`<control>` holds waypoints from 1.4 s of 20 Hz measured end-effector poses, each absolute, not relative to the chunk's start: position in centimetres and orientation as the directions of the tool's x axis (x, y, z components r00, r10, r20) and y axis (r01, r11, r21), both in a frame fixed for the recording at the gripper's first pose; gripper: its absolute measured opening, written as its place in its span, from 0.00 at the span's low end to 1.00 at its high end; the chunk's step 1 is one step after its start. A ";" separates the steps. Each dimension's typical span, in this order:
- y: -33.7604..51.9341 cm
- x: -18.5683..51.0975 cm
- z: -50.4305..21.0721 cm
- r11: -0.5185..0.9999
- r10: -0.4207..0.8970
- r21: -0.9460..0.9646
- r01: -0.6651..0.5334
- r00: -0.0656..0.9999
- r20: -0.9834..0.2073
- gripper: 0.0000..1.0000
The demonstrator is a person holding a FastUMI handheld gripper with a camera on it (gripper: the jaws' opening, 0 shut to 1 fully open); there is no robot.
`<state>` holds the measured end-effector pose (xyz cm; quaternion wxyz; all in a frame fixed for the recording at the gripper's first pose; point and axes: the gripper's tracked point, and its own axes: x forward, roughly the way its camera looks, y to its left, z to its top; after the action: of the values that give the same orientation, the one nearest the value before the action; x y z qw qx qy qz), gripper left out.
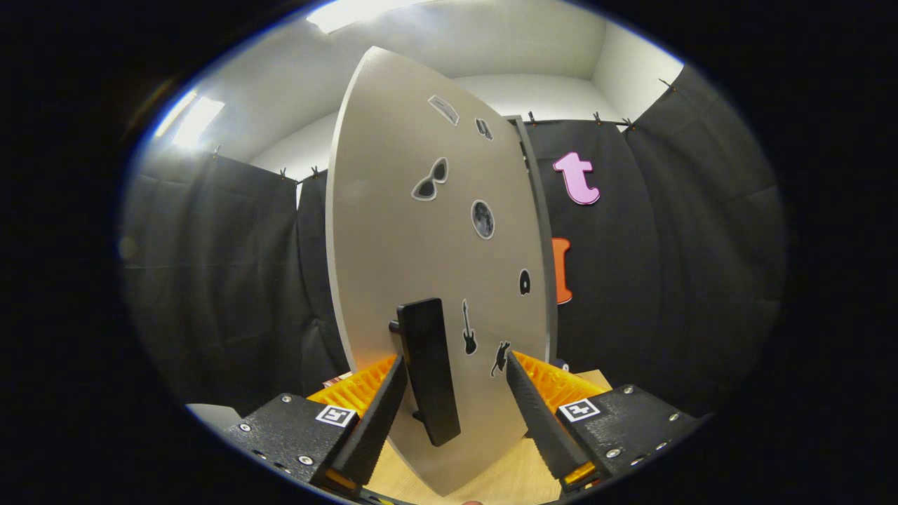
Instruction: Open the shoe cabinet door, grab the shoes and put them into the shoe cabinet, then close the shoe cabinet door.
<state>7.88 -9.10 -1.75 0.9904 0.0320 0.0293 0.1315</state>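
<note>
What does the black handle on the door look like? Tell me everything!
The handle is a flat, black bar, matte like plastic or painted metal. It stands upright, a little tilted, low on the pale grey door, held off it by short posts, near small stickers. It sits between the fingers of the gripper, which is open; one finger is close beside it, but whether it touches I can't tell.

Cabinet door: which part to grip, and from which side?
Grip the black bar handle on the cabinet door. It stands off the panel on posts, upright, already between the open gripper fingers. Come straight on and close across its narrow width; the panel is too flat to pinch.
</note>
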 end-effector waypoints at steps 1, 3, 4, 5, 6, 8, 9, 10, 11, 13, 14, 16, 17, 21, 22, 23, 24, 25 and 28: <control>-8.6 8.3 -1.8 0.960 0.274 0.073 -0.270 0.960 -0.051 0.90; -7.4 8.8 -2.0 0.954 0.294 0.075 -0.290 0.954 -0.053 0.91; -6.8 9.1 -2.0 0.951 0.304 0.074 -0.300 0.951 -0.054 0.91; -6.2 9.5 -2.2 0.948 0.313 0.075 -0.309 0.948 -0.055 0.92; -5.7 10.0 -2.3 0.947 0.318 0.074 -0.314 0.946 -0.057 0.92; -4.9 10.6 -2.5 0.940 0.337 0.084 -0.331 0.940 -0.062 0.92; -4.8 10.6 -2.5 0.937 0.344 0.085 -0.339 0.937 -0.061 0.92; -4.6 10.7 -2.6 0.935 0.349 0.083 -0.344 0.935 -0.063 0.93; -4.2 11.2 -2.5 0.934 0.353 0.079 -0.348 0.933 -0.062 0.93; -3.7 12.0 -2.6 0.934 0.354 0.072 -0.350 0.933 -0.064 0.94; -3.4 12.3 -2.6 0.934 0.356 0.070 -0.352 0.932 -0.065 0.94; -3.2 13.2 -2.8 0.933 0.356 0.071 -0.352 0.932 -0.064 0.94; -2.5 13.9 -2.9 0.934 0.355 0.070 -0.351 0.932 -0.067 0.95; -0.2 15.8 -3.4 0.941 0.337 0.067 -0.333 0.939 -0.073 0.95; 0.3 16.4 -3.5 0.943 0.331 0.068 -0.327 0.941 -0.072 0.95; 0.6 16.9 -3.4 0.945 0.324 0.069 -0.319 0.943 -0.072 0.95; 0.9 17.4 -3.4 0.948 0.316 0.068 -0.311 0.946 -0.071 0.95; 1.2 17.9 -3.4 0.951 0.307 0.064 -0.302 0.949 -0.068 0.95; 2.3 19.5 -3.6 0.962 0.273 0.048 -0.270 0.960 -0.060 0.95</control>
<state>19.46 2.27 -3.62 0.9898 0.0197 0.0328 0.1373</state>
